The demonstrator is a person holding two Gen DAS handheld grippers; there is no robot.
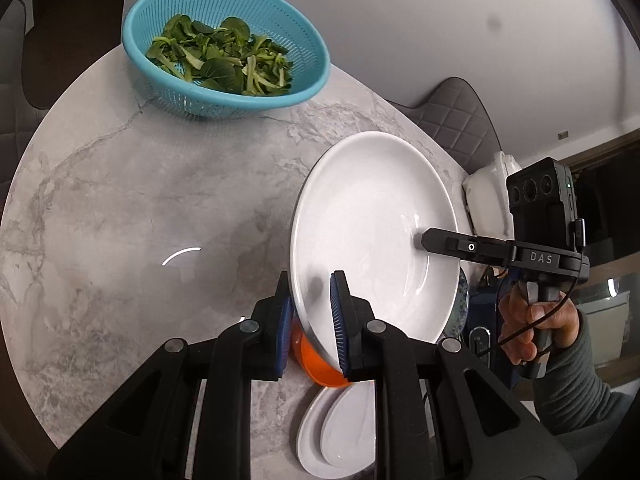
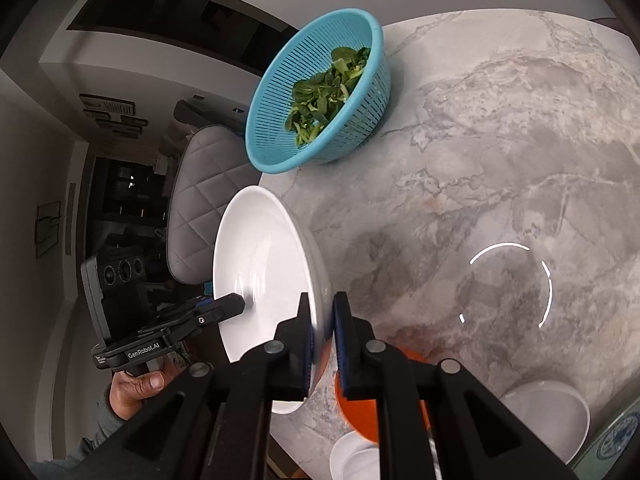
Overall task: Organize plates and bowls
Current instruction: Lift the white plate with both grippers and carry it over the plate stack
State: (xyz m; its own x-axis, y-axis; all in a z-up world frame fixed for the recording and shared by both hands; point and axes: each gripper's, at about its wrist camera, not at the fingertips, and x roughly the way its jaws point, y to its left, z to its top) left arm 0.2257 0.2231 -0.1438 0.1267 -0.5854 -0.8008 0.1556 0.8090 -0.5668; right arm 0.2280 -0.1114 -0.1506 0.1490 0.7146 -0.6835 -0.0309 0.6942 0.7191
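I hold the white plate (image 1: 372, 236) w/ both grippers, lifted and tilted steeply on edge above the near edge of the tabletop (image 1: 132, 216).

- Left gripper (image 1: 312, 322): closed on the plate's near rim, one pad each side.
- Right gripper (image 2: 322, 338): closed on the opposite rim, same way.

Key relation: the plate sits directly fwd of each gripper, its face nearly vertical, the two grips across the rim from each other. Neither hand is nearer; load is shared.

Below the plate, near the tabletop's edge: orange bowl (image 1: 320, 364), small white dishes (image 1: 340, 432), a white bowl (image 2: 552, 416). Blue strainer (image 1: 224, 48) w/ greens stands well apart at the far edge.

Judgement: next move needs the plate levelled before lowering onto a stack; both wrists must rotate together or the rim may slip.
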